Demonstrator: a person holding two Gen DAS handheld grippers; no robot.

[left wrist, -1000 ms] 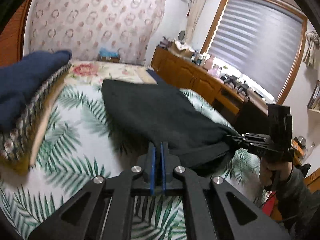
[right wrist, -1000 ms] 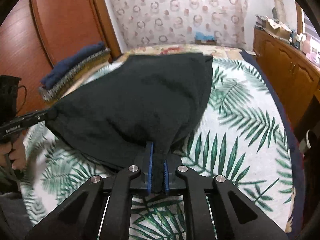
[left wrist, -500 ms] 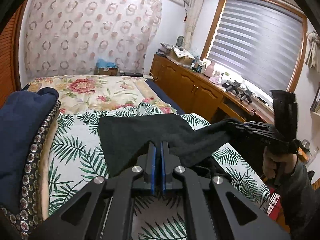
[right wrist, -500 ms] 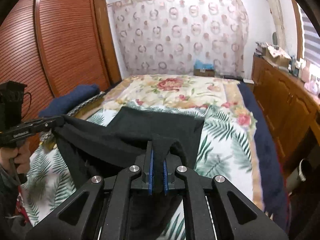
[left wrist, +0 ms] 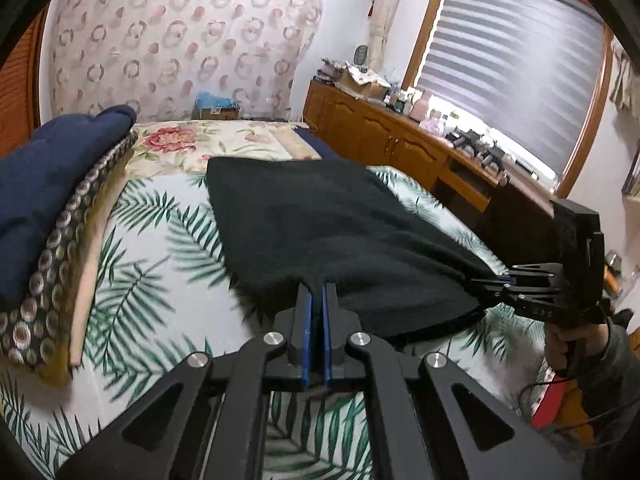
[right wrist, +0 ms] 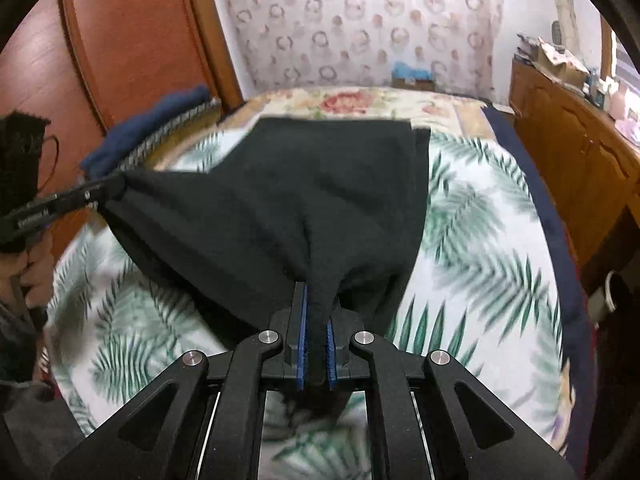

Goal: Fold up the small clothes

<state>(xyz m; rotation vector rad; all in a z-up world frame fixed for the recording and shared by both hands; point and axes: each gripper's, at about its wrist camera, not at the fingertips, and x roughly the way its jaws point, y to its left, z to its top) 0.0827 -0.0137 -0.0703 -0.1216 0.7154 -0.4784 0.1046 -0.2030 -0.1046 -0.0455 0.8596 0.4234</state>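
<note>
Both grippers clamp near corners of dark garment: left gripper, right gripper. Far edge rests on palm-print bedspread.

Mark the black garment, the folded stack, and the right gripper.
black garment [left wrist: 320,220], left wrist view, middle of the cloth.
folded stack [left wrist: 48,184], left wrist view, navy top layer.
right gripper [right wrist: 316,312], right wrist view, between fingertips.

1. The right gripper, seen from the left wrist, bears small pale letters on its black body; they are too small to read.
2. The left gripper, seen from the right wrist, bears a line of white print along its side; blurred, not legible.
3. A box by the far wall carries a white label, unreadable.
</note>
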